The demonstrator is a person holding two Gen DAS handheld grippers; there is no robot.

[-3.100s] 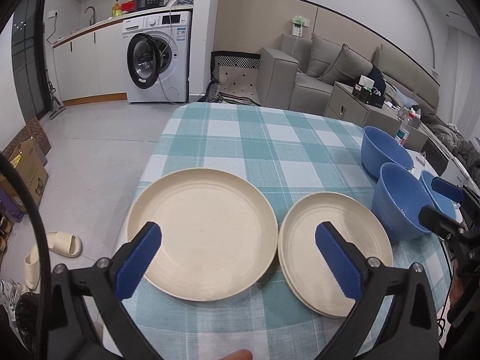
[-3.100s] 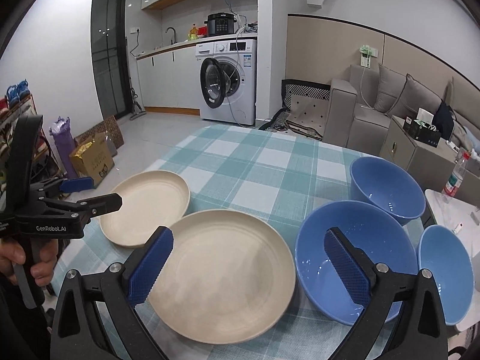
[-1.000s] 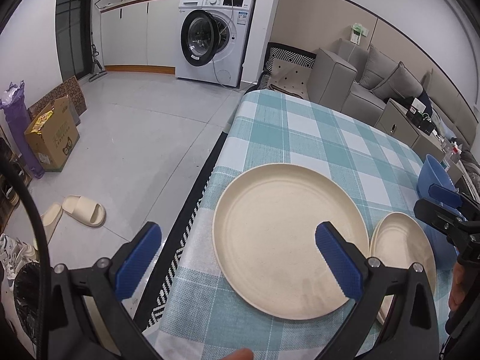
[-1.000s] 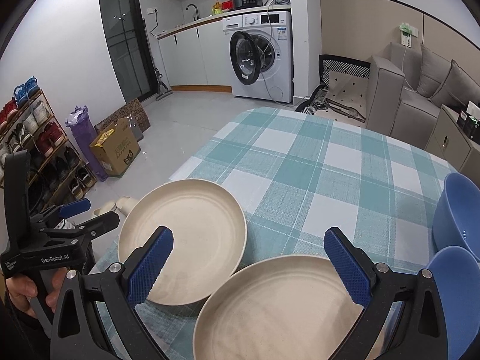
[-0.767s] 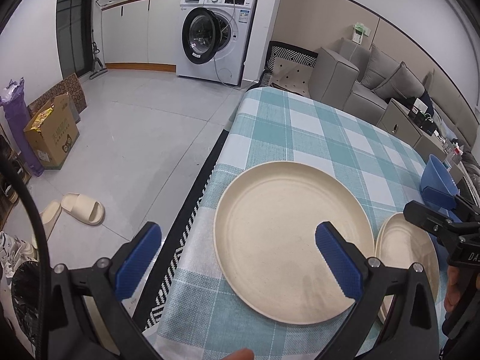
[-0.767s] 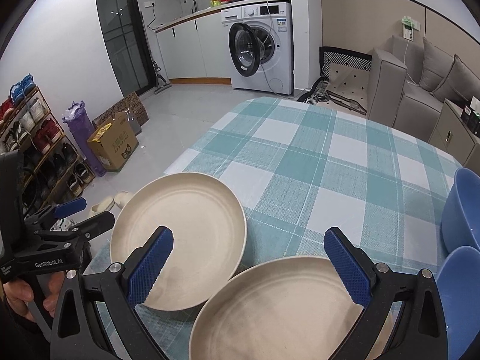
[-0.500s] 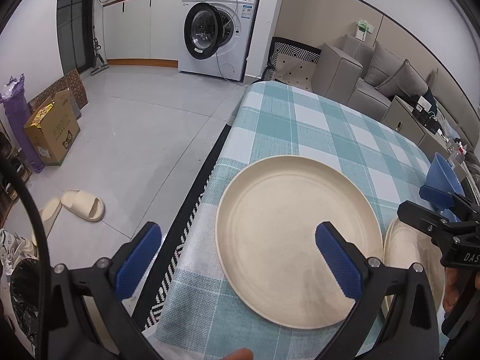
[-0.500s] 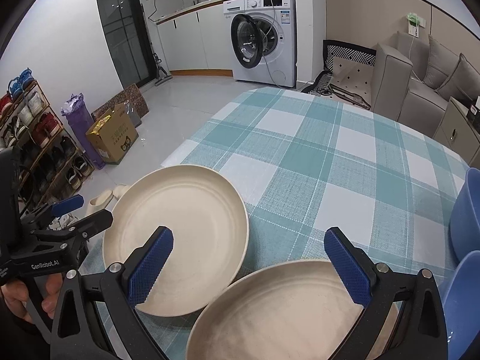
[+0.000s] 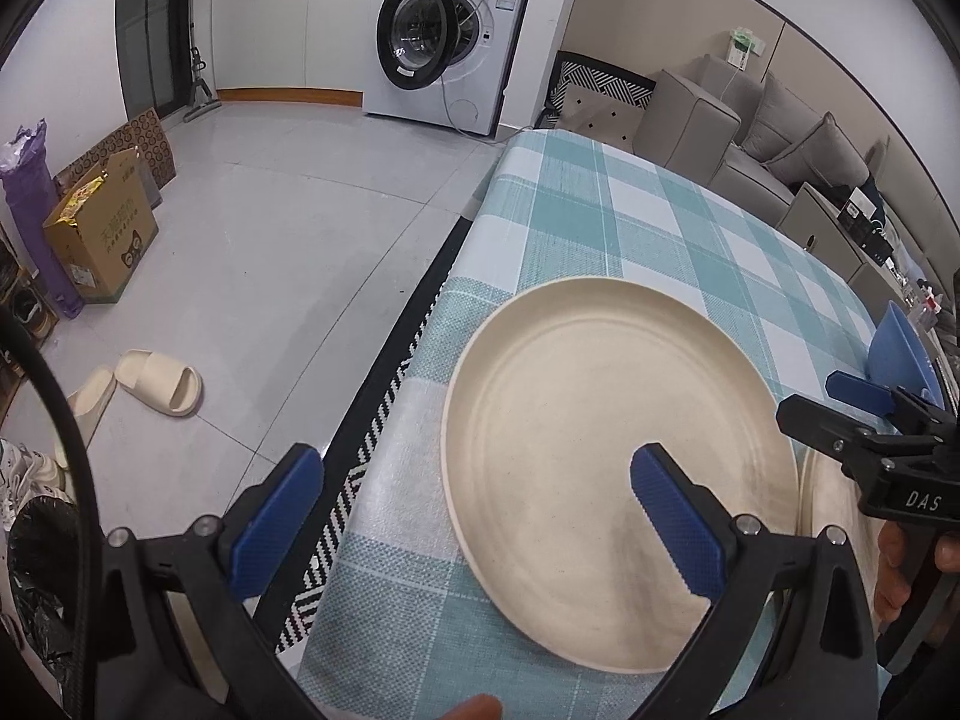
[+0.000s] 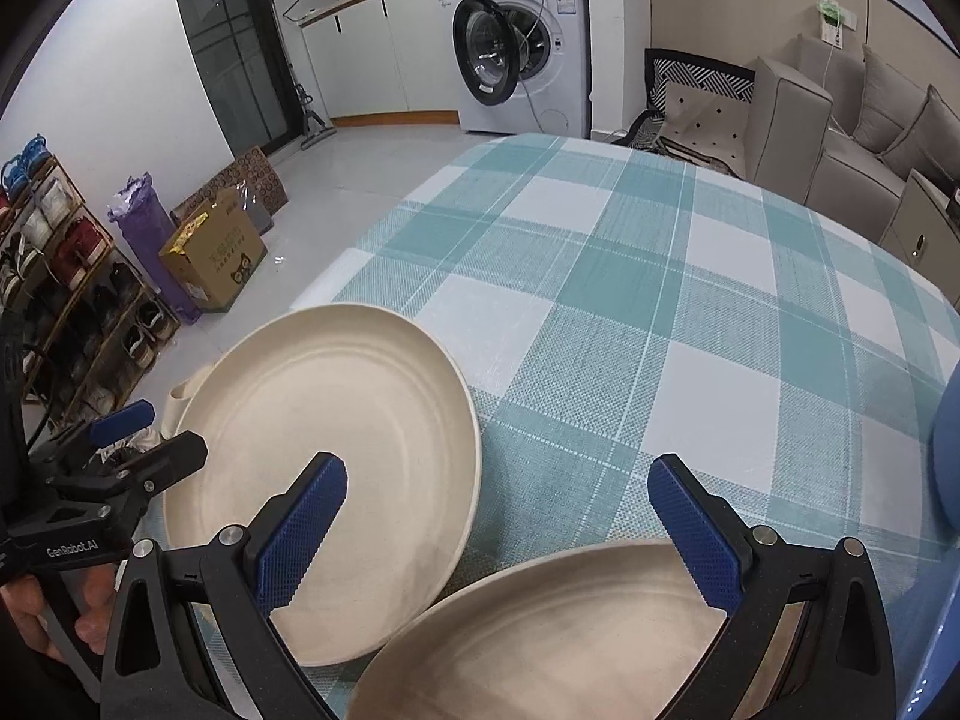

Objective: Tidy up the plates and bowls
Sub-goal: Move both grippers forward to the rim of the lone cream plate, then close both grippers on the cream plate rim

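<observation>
A large cream plate point(image 9: 600, 438) lies near the left edge of the checked table point(image 9: 648, 228). My left gripper point(image 9: 474, 525) is open low at its near left rim, with one finger over the plate and the other out past the table edge. A second cream plate point(image 10: 570, 636) lies close under my open right gripper point(image 10: 498, 534), and only a sliver of this second plate point(image 9: 825, 510) shows in the left wrist view. The first plate point(image 10: 324, 450) sits left of it, with the left gripper point(image 10: 129, 441) at its far left rim. A blue bowl point(image 9: 897, 348) stands at the right.
The table's left edge point(image 9: 420, 360) drops to a patterned rug and tiled floor with slippers point(image 9: 156, 381) and a cardboard box point(image 9: 102, 228). A washing machine point(image 10: 522, 42) and a grey sofa point(image 10: 840, 138) stand beyond the table. Another blue bowl point(image 10: 948, 450) sits at the right edge.
Both grippers have swung left and come lower toward the plates. The left one now straddles the large plate's left rim; the bowls have slid out to the right of both views.
</observation>
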